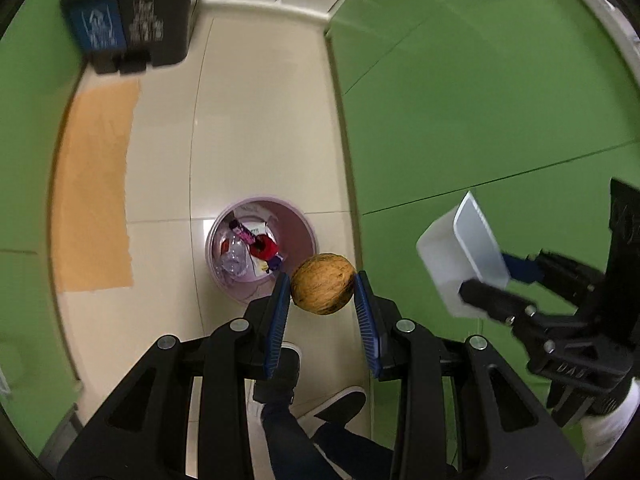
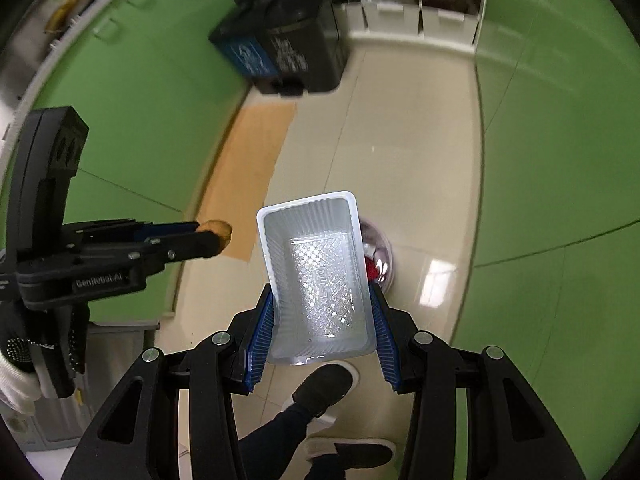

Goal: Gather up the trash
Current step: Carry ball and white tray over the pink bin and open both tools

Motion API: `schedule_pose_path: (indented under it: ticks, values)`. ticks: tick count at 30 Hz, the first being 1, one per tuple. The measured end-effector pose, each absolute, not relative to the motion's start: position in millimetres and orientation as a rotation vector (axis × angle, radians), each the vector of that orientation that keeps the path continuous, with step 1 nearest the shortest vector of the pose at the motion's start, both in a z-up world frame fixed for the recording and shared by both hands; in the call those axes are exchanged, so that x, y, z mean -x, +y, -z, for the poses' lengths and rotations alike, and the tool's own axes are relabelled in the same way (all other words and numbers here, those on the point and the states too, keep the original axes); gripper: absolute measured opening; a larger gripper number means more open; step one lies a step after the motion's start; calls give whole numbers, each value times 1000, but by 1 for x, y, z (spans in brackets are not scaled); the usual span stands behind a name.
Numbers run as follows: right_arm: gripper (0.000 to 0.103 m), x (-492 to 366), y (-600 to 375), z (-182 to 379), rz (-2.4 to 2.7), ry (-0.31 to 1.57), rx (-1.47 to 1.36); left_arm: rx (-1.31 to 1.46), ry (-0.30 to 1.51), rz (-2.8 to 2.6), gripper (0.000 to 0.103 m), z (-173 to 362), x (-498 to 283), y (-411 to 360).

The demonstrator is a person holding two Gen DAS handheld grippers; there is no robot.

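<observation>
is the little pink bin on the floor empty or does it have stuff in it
Not empty. The pink bin already holds a crushed clear bottle and red wrappers.

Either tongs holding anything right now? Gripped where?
Both. Left tongs clamp a round brown fruit across its sides. Right tongs pinch a clear plastic tray by its two long side walls, near the closer end.

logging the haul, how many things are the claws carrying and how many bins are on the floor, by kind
brown round fruit husk, in the left claw: 1
clear plastic tray, in the right claw: 1
round pink bin: 1
dark double bin: 1
total: 4
</observation>
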State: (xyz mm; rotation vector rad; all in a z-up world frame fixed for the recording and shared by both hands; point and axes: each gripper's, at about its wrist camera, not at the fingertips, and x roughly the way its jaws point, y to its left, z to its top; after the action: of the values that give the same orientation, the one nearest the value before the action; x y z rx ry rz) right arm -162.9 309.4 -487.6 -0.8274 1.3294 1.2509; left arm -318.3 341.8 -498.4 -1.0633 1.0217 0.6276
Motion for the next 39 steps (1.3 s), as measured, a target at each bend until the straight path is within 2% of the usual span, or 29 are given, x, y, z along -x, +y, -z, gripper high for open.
schedule_pose_path:
  ticks: [4,12,14,15,16,19,21,25,30,32,34,39]
  values:
    - [45,166,302,521,-1229,1368,830,1095,1025,-622,33,532,321,346]
    - [45,166,298,533,-1212,1385,825,1112,1027,-618,36,548,317,356]
    - [45,166,298,534,-1213,1383,824,1104,1027,-626,53,547,315,356]
    - [45,165,299,533,-1213,1382,821,1106,1017,-630,67,546,315,357]
    - [45,163,298,533,-1213,1381,819,1112,1009,-628,75,546,315,358]
    - [45,161,301,536,-1214,1383,813,1110,998,-648,93,545,316,361]
    - [45,162,302,539,-1219,1386,813,1123,981,-667,99,546,321,366]
    - [45,164,307,546,-1228,1396,816,1145,944,-698,100,540,331,374]
    - [58,168,313,553,-1249,1409,817,1153,923,-721,100,537,340,380]
    - [92,171,315,555,-1254,1399,818,1154,920,-726,100,537,343,381]
    - [97,170,315,556,-1255,1389,804,1156,917,-728,100,537,344,381]
    - [97,167,313,566,-1215,1422,824,1162,916,-726,100,536,344,379]
